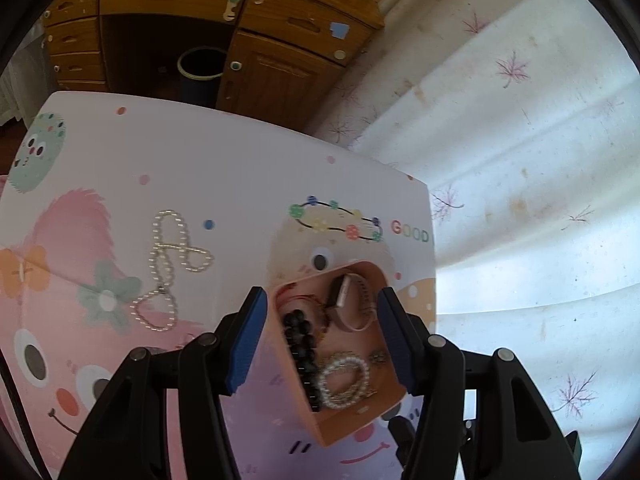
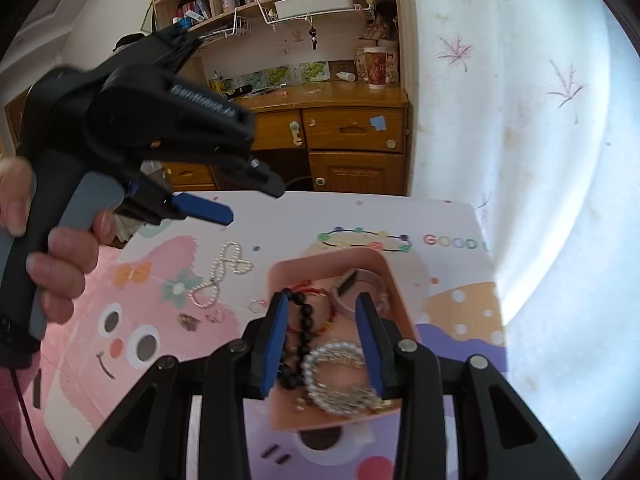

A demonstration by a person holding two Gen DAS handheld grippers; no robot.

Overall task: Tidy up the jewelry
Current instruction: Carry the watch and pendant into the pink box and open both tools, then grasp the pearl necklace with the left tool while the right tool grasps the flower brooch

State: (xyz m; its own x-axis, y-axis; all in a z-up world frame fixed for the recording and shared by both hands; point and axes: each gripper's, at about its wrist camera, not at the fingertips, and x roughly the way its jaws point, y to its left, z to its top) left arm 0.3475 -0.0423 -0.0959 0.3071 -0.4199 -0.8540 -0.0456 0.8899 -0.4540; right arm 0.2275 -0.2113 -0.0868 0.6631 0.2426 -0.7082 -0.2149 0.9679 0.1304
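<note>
Right wrist view, nearest: the right gripper (image 2: 322, 340) hangs over the pink tray (image 2: 390, 276) with its blue pads spread apart and nothing between them but the tray's contents seen below. The tray lies on the cartoon-printed table (image 2: 460, 216), its long axis running from the camera toward the far table edge. Inside it, a coiled pearl bracelet (image 2: 336, 376) sits at the near end, a black bead strand (image 2: 304, 328) runs lengthwise along the left wall beside a red cord bracelet (image 2: 320, 292), and a pink-banded watch (image 2: 352, 284) lies at the far end.

Left of the tray, small rings (image 2: 258, 305) and a small charm (image 2: 189, 321) rest on the table. Farther left, a pearl necklace (image 2: 224, 276) lies in loops, its length running away from the camera. Beyond the tray, a flower-bead necklace (image 2: 366, 239) stretches crosswise, parallel to the far edge.

At upper left, a hand (image 2: 60, 264) grips the handle of the left gripper (image 2: 240, 204), which points rightward above the table, well apart from the tray.

Left wrist view: the left gripper (image 1: 322, 334) has its pads wide apart, framing the tray (image 1: 352, 428) below without touching it; the pearl necklace (image 1: 168, 268) lies to its left.

Farthest: a wooden desk (image 2: 352, 128) with shelves, and a pale floral curtain (image 2: 520, 120).
</note>
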